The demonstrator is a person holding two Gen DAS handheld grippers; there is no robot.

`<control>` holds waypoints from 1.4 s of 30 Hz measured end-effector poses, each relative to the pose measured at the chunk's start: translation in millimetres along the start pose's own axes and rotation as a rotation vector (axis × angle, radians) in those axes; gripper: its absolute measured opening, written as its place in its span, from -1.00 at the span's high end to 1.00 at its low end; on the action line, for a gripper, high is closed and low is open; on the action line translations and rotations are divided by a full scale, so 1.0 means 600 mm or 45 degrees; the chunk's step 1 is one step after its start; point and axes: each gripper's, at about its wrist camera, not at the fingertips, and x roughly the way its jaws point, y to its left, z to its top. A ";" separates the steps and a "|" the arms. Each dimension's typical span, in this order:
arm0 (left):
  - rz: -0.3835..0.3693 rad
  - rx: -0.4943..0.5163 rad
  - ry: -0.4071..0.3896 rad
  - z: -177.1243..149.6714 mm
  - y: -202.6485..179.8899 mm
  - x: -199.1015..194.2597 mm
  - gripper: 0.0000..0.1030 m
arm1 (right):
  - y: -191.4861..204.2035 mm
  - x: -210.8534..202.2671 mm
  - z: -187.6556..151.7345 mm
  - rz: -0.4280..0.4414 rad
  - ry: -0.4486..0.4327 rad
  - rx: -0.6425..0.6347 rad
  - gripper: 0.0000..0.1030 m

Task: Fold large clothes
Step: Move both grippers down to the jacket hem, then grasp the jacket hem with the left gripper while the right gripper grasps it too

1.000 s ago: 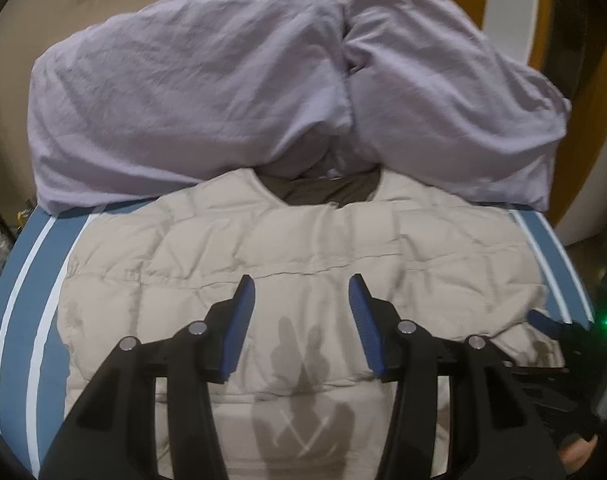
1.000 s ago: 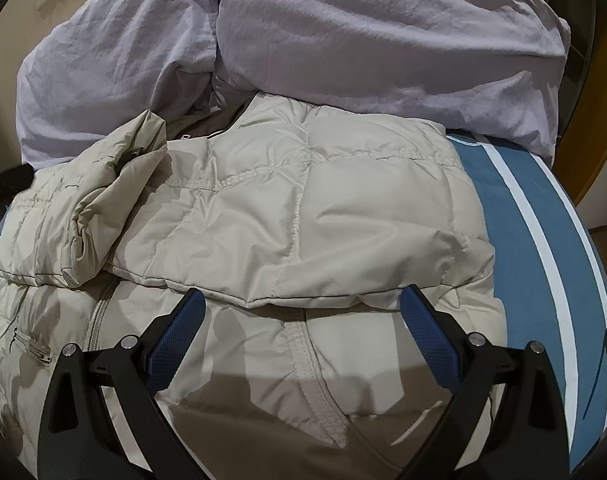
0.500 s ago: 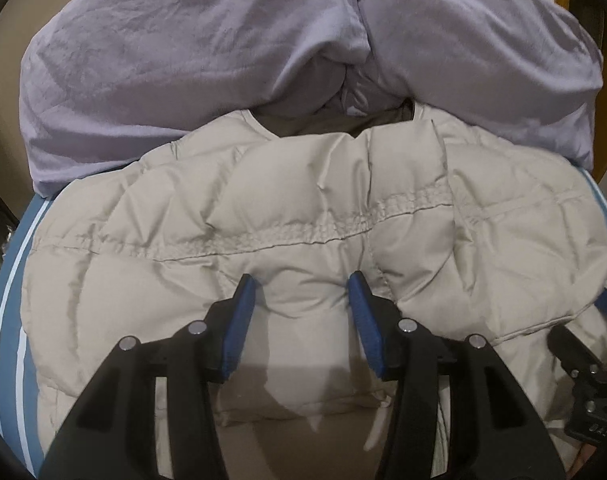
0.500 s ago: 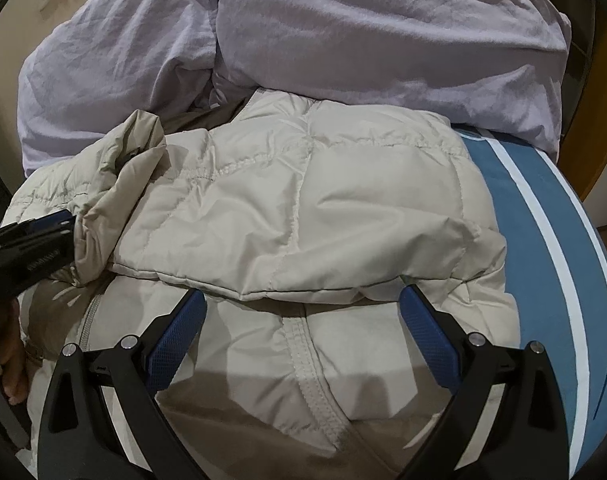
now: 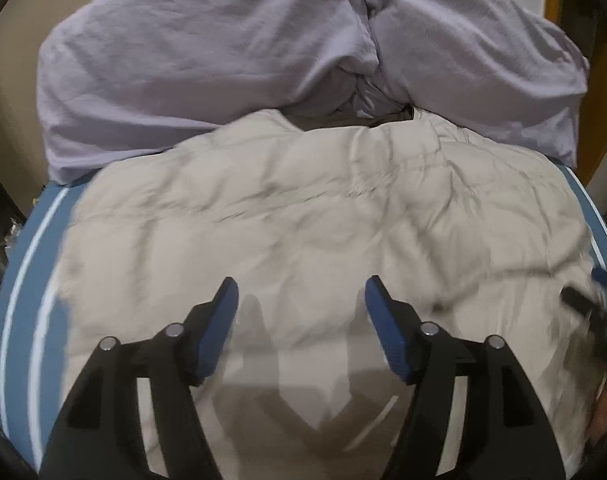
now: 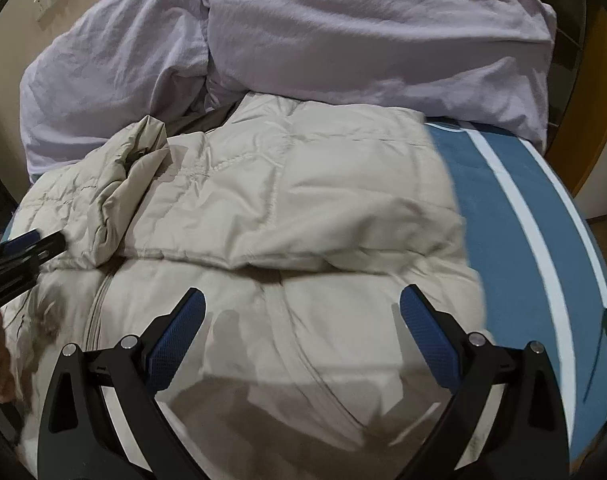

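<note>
Right wrist view: your right gripper (image 6: 299, 312) gapes wide, empty, over the puffy jacket (image 6: 303, 200); folded sleeve may spring open.

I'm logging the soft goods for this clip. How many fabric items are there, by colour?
Beige: 1, the quilted jacket
Lilac: 1, the bunched duvet
Blue with white stripes: 1, the bed cover
Total: 3
</note>
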 end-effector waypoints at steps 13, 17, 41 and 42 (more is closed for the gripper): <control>0.023 -0.166 0.009 -0.205 0.220 -0.141 -0.34 | -0.118 -0.091 -0.107 -0.020 0.107 0.059 -0.94; -0.001 -0.210 0.029 -0.259 0.252 -0.164 -0.34 | -0.153 -0.116 -0.148 0.002 0.125 0.094 -0.93; -0.197 -0.321 0.067 -0.344 0.256 -0.179 0.32 | -0.190 -0.143 -0.244 0.308 0.120 0.214 0.66; -0.200 -0.323 0.064 -0.345 0.255 -0.180 0.38 | -0.191 -0.145 -0.243 0.314 0.110 0.219 0.69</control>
